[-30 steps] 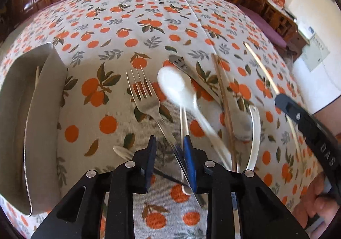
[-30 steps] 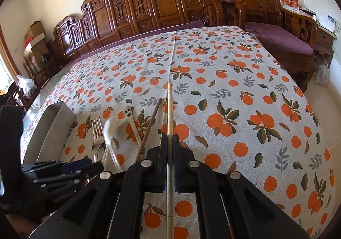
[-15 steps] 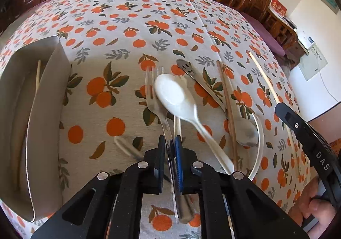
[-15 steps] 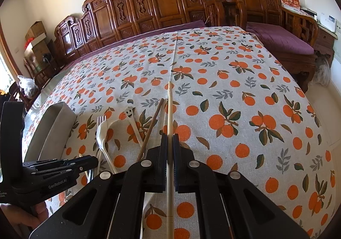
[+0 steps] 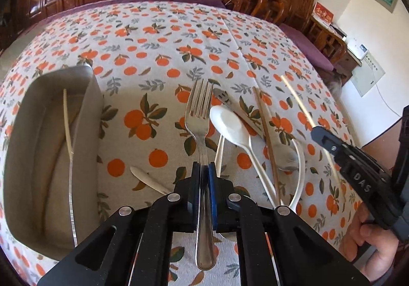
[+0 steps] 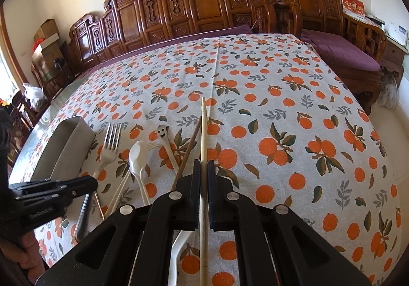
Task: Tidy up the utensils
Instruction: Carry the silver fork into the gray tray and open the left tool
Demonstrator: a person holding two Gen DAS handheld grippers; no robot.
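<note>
Item: metal fork (image 5: 199, 117), stiff, smooth, likely slippery; my left gripper (image 5: 204, 171) has its fingers clamped on the neck, tines forward, raised off the bench (image 5: 158, 38). I judge mid-handle the steadier hold. Second item: pale chopstick (image 6: 203, 132), light and rigid, pinched tight in my right gripper (image 6: 203, 168). Nearby: white plastic spoon (image 5: 230, 127), brown chopstick (image 5: 265, 132). Left: grey tray (image 5: 93, 97), one chopstick inside.

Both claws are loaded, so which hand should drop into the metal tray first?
Probably left. The left claw grips the metal fork, and the tray sits just left of it. The right claw, holding a pale chopstick, is farther across the utensil pile.
</note>
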